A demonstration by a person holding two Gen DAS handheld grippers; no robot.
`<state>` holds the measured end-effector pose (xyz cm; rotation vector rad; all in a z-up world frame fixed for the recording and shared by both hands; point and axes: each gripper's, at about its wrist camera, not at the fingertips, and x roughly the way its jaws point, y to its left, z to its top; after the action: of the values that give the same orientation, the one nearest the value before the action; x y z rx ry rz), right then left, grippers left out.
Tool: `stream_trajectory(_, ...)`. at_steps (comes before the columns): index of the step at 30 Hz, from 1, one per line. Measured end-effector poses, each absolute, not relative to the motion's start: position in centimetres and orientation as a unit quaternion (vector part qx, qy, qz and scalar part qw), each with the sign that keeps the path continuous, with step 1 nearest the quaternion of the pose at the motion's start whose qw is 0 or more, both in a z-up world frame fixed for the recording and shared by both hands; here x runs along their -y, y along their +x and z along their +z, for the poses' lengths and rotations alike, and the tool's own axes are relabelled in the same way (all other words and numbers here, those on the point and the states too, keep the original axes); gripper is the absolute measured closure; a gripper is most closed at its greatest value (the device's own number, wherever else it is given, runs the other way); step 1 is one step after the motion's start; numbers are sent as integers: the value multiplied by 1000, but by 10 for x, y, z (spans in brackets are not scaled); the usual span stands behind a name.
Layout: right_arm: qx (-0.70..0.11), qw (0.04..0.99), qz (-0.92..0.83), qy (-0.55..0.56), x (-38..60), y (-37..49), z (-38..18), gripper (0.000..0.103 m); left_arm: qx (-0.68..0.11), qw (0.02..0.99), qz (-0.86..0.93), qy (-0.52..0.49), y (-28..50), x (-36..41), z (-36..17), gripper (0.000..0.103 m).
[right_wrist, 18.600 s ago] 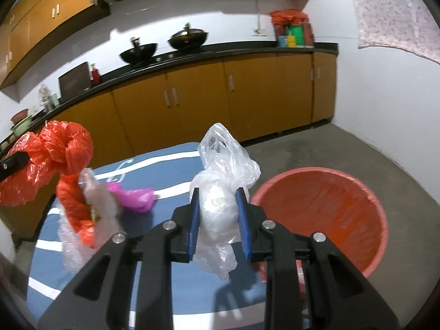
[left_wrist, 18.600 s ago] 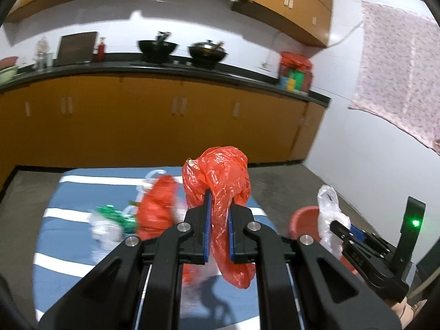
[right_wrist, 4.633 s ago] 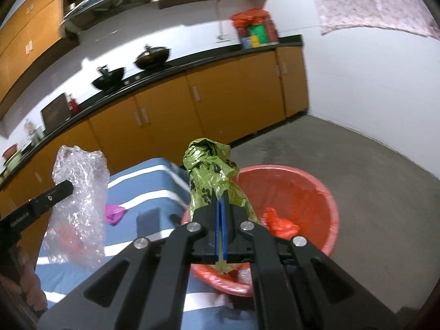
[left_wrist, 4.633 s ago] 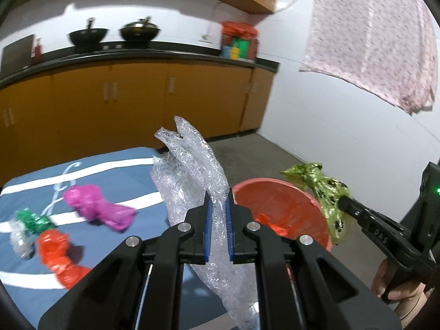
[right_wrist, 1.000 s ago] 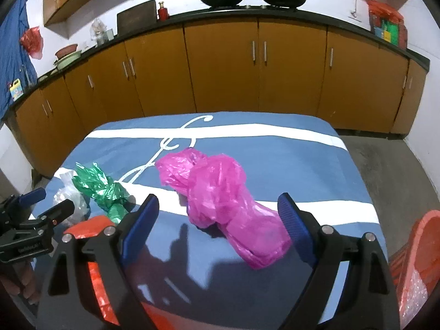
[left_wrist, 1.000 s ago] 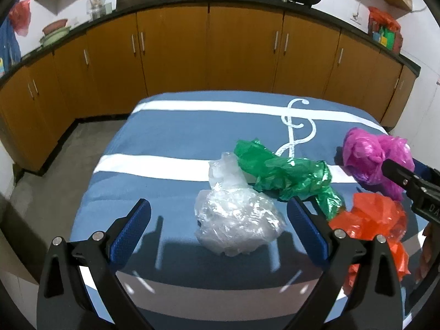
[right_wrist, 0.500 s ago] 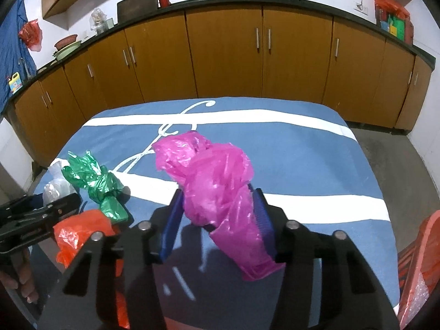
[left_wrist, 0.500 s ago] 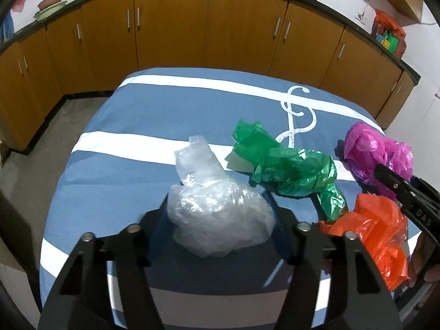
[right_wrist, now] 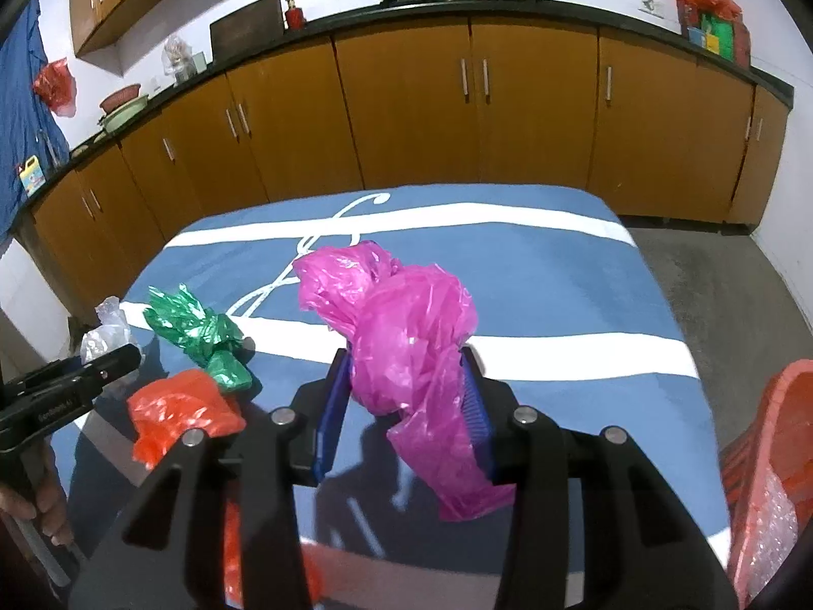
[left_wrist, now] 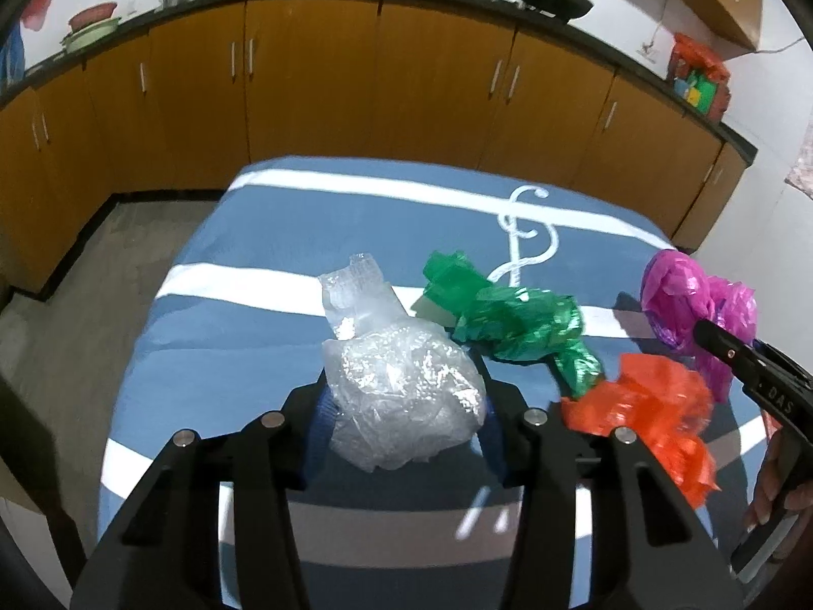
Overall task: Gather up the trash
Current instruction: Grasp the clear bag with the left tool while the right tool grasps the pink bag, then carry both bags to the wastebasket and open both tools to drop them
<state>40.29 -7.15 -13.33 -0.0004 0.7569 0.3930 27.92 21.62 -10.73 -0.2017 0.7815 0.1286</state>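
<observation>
A crumpled clear plastic bag (left_wrist: pixel 396 386) lies on the blue striped tablecloth (left_wrist: pixel 305 213). My left gripper (left_wrist: pixel 406 406) is closing on it, both pads against its sides. A pink plastic bag (right_wrist: pixel 406 325) sits between the blue pads of my right gripper (right_wrist: pixel 406 396), whose jaws are closing and squeezing it. Between the two grippers lie a green bag (left_wrist: pixel 513 325) and an orange bag (left_wrist: pixel 650 417) on the cloth. In the right wrist view the green bag (right_wrist: pixel 203 330) and the orange bag (right_wrist: pixel 178 417) sit at the left.
The rim of a red tub (right_wrist: pixel 762 457) with bubble wrap inside shows at the table's right, low on the floor. Wooden cabinets (left_wrist: pixel 406 76) under a black counter run behind the table. Grey floor lies on both sides.
Both grippers stood wide open around their bags a second ago. The jaws have since closed in, and the pads now press the clear bag and the pink bag.
</observation>
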Motion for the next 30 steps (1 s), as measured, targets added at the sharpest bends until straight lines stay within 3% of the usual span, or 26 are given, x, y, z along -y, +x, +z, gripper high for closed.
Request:
stream_trajectory(13,-332,931,144,55,145,359,-92,61,-328,941,9,-84,250,-171,-52,55)
stream_trajectory(30,-290,950,-27,109,317,276,-56,61,-314,936,-147,-61,246,-12,-23,55)
